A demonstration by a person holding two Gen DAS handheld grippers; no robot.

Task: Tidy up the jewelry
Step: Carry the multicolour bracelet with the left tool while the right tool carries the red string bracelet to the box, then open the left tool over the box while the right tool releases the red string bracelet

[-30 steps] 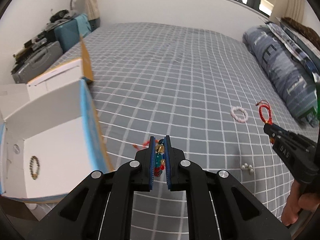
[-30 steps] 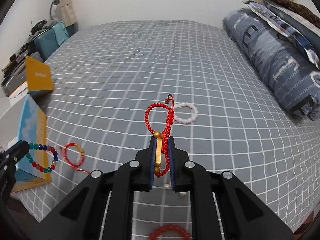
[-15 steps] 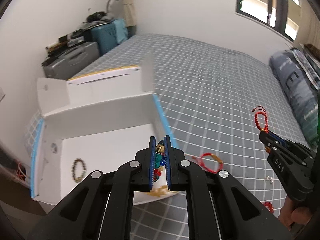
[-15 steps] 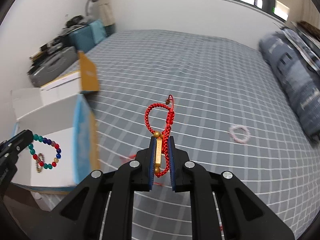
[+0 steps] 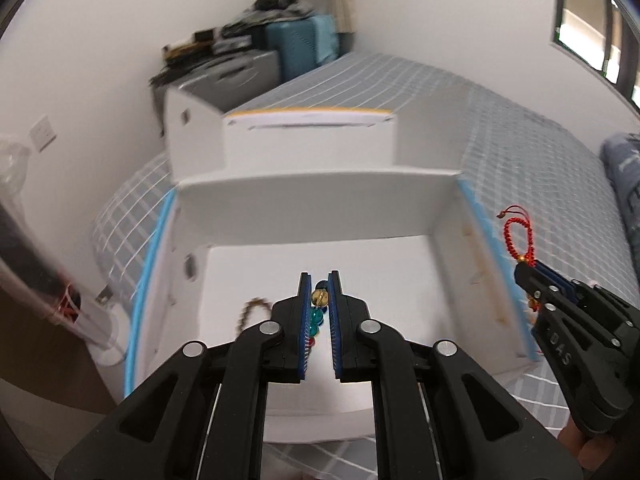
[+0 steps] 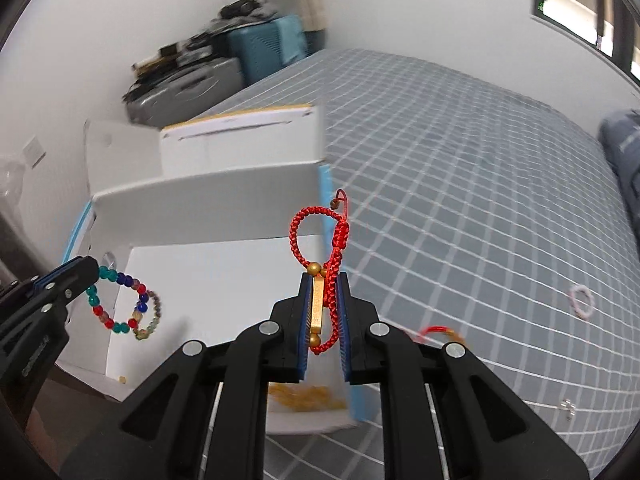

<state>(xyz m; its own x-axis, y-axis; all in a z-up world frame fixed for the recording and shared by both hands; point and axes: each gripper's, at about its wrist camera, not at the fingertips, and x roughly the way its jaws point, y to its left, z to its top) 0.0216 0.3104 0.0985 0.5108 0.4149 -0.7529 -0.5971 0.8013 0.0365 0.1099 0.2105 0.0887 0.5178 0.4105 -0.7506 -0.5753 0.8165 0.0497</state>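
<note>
Grey checked bedspread [image 6: 460, 184] carries an open white cardboard box [image 5: 320, 216]; above it, left gripper [image 5: 320, 286] clamps a light, dangling multicoloured glass-bead bracelet [image 6: 116, 300], right gripper [image 6: 323, 280] pinches a soft red braided cord bracelet [image 6: 320, 240] by its rigid gold bar

- Tools: two, left tool [image 5: 319, 312] and right tool [image 6: 323, 312].
- Open white boxes [image 6: 224, 216]: one.
- Bracelets: six: multicoloured bead bracelet [image 6: 116, 300], red cord bracelet [image 6: 320, 240], brown bead bracelet [image 5: 250, 312], pink bracelet [image 6: 581, 301], red bracelet [image 6: 438, 333], and one more brownish bead bracelet [image 6: 150, 320].
- Suitcases: two, blue [image 6: 268, 46] and grey [image 6: 188, 84].
</note>
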